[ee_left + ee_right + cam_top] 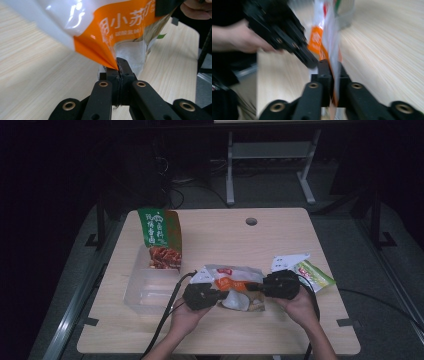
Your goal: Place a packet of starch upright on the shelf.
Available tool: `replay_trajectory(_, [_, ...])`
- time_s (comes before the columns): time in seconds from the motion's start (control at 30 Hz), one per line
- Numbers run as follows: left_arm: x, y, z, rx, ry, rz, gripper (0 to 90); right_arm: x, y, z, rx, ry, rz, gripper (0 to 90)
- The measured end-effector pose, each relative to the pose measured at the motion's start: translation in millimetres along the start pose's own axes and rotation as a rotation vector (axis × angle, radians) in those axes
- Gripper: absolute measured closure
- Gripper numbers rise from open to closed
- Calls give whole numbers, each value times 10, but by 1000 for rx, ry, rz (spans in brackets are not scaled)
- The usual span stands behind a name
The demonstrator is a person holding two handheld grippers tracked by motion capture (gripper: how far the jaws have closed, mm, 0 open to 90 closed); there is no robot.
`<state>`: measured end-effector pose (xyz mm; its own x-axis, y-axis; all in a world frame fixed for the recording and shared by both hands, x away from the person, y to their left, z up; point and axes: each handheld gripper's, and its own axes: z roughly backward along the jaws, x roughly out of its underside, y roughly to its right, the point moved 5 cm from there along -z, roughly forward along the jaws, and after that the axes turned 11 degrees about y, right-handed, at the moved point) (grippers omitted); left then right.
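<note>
Between my two grippers hangs the orange-and-white bag (235, 292) — left gripper (119, 65) and right gripper (331, 71) both pinching its edges tight.

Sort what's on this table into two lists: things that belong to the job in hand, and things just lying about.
In the job:
- orange and white pouch, held between both grippers
- left gripper, shut on its corner
- right gripper, clamped on its other side

Lying about:
- green snack bag, standing in the clear plastic tray
- small green and white packet
- white packet

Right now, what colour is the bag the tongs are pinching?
The bag is white with an orange band bearing white lettering, clearest in the left gripper view.
</note>
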<state>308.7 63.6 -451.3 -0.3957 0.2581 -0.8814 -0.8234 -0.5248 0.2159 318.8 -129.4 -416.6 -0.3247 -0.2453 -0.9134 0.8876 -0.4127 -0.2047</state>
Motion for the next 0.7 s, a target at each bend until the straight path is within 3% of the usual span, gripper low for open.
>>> replay_trajectory(0.13, [0,-3,48,-8,-8,-15,892,44,-55,-140,7,-52,9,779])
replay_trajectory(0.2, [6,-9,67,-16,-10,-22,890,47,-71,-184,12,-62,16,839])
replay_trajectory(0.3, [23,-12,100,-21,2,-18,862,48,-91,-205,31,-65,27,896])
replay_trajectory(0.43, [76,10,175,-48,8,-9,716,49,-85,-204,27,-49,-9,900])
replay_trajectory(0.63, [141,42,312,-42,22,16,662,2,-112,-191,36,-35,-5,900])
replay_trajectory(0.7, [170,62,356,-37,14,0,652,-38,-144,-175,46,-33,4,900])
